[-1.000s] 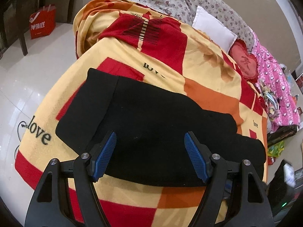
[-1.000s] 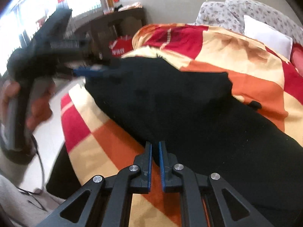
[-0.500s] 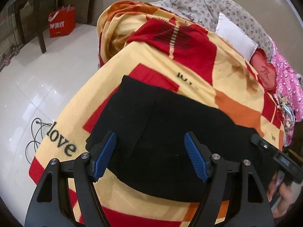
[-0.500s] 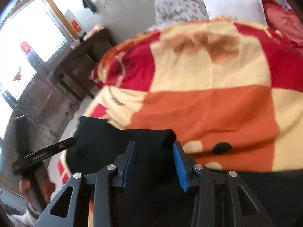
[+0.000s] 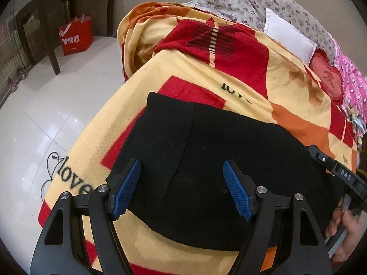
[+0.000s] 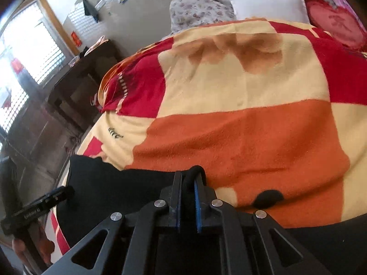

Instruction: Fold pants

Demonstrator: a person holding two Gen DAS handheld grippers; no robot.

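Note:
Black pants [image 5: 206,142] lie flat across a yellow, red and orange blanket [image 5: 229,73] on a bed. My left gripper [image 5: 181,165] hangs open just above their near part, blue pads [image 5: 126,185] wide apart with nothing between them. At the pants' far edge [image 6: 103,183], my right gripper [image 6: 189,178] is closing its jaws on a raised fold of the black cloth, which the pads pinch. That gripper's black body [image 5: 335,171] and the hand holding it show at the right of the left wrist view. The left gripper's body [image 6: 39,208] shows in the right wrist view.
White pillow [image 5: 286,39], floral bedding [image 5: 252,0] and a red heart cushion [image 5: 325,78] lie at the bed's far end. A red shopping bag [image 5: 76,35] stands by a dark wooden table [image 5: 45,11] on the white tiled floor, where a cable [image 5: 49,160] lies.
My right gripper swung across to the pants' far edge, opened, then shut on a fold there. My left gripper stayed open and sank a little closer to the pants.

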